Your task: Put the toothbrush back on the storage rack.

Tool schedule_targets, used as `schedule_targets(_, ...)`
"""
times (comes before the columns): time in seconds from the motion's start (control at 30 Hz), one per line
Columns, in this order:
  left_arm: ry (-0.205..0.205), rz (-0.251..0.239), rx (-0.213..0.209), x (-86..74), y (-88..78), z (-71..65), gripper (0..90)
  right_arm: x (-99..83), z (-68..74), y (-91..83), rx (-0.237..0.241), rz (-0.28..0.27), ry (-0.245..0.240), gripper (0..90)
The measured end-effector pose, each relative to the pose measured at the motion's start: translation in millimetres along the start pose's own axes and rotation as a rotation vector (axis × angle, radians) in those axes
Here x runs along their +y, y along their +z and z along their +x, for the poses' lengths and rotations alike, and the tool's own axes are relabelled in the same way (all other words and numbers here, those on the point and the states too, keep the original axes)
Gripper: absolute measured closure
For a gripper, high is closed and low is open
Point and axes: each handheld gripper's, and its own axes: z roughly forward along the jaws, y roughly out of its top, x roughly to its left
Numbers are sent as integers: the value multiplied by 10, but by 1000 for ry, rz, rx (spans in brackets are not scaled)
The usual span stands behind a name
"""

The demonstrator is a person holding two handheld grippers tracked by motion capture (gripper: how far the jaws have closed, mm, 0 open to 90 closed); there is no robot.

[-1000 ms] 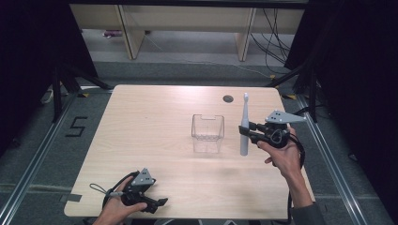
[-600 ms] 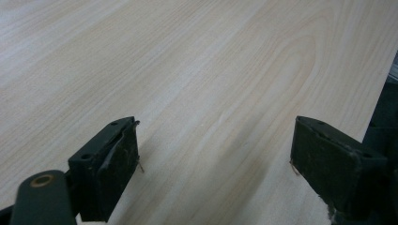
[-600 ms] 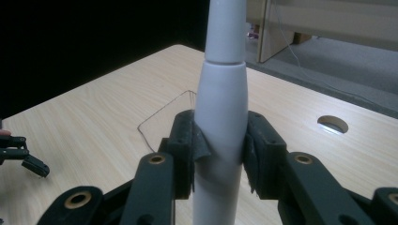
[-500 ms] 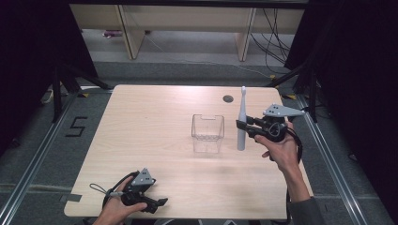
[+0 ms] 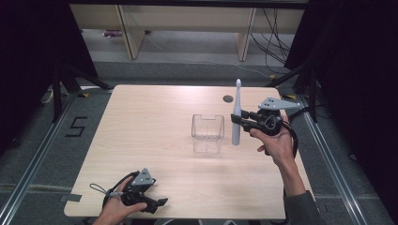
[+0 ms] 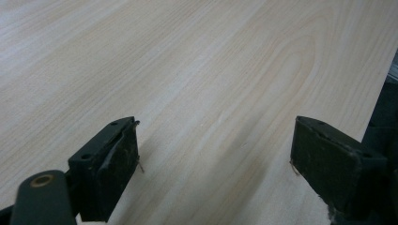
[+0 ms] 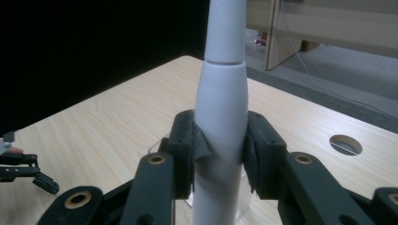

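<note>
At the near edge of the pale wood-grain worktop (image 5: 155,126), the left gripper (image 5: 157,203) rests low in the person's left hand (image 5: 117,211). In the left gripper view its 2 black jaws stand wide apart with nothing but bare wood between them.

Farther in, near the middle of the worktop, stands a small clear plastic square box (image 5: 207,133), open at the top and, as far as the high view tells, with nothing in it.

Just right of the box, the right gripper (image 5: 239,120) is clamped on a slim white electric toothbrush (image 5: 236,117), held upright above the worktop with its narrow head at the top. The right gripper view shows the pads (image 7: 187,145) pressing the tapered white toothbrush (image 7: 220,126) from both sides, at about mid-length of its handle.

Beyond it lies a round cable hole (image 5: 228,98) near the far edge, then grey floor and light wooden shelving (image 5: 187,18).

The likely aim is to stand the toothbrush in the box. The risks, as I judge them: the smooth, tapered handle could slide or swing in the pads; its lower end could catch the thin rim and tip or push the light box, since the left gripper is well apart and not steadying it; and once let go, the tall toothbrush might lean and topple the box.
</note>
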Motion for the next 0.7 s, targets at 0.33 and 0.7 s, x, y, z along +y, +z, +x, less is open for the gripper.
schedule_targets(0.33,-1,-3,0,0,0,-3,149,151,52,128,14,-11,-12,667)
schedule_targets(0.7,-3,-5,1,0,0,-4,149,255,94,313,43,-7,-13,668)
